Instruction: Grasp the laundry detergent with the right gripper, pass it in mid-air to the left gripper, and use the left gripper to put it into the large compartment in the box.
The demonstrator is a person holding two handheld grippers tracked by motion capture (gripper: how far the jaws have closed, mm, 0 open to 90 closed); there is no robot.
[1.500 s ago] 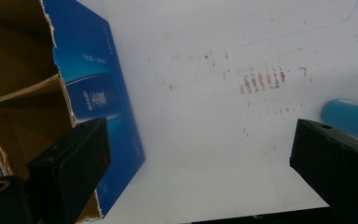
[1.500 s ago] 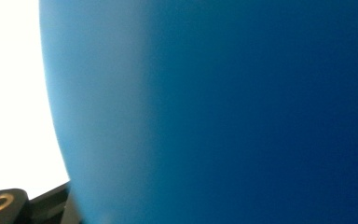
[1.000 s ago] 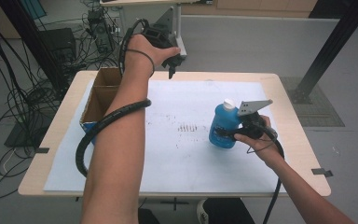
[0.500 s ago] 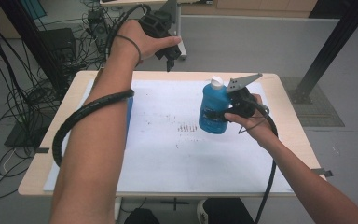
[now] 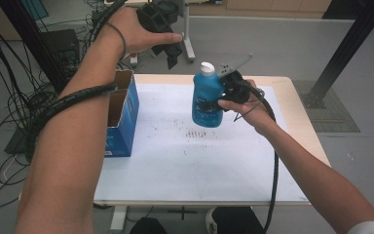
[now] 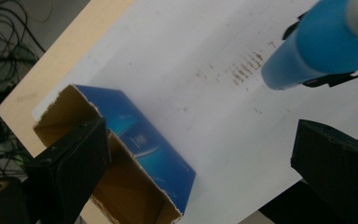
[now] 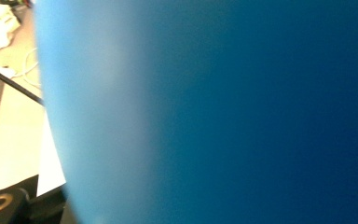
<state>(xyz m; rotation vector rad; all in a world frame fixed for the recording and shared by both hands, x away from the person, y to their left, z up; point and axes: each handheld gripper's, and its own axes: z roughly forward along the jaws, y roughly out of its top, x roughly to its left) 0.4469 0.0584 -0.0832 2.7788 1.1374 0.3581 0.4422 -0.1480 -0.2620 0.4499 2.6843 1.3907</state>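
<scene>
- The bottle (image 5: 207,96) is held upright above the surface (image 5: 185,165), right of the box (image 5: 121,114), probably for lowering into the box's open top.
- The right tongs (image 5: 224,92) are closed on the bottle's side; the grip itself is blurred.
- The left tongs (image 5: 168,36) are held high at the far side, spread wide, holding nothing.

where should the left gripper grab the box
Probably by the near long wall of the box: it lies with its open top up, so the left gripper, jaws wide apart, can come straight down, one jaw inside and one on the blue outer face.
</scene>
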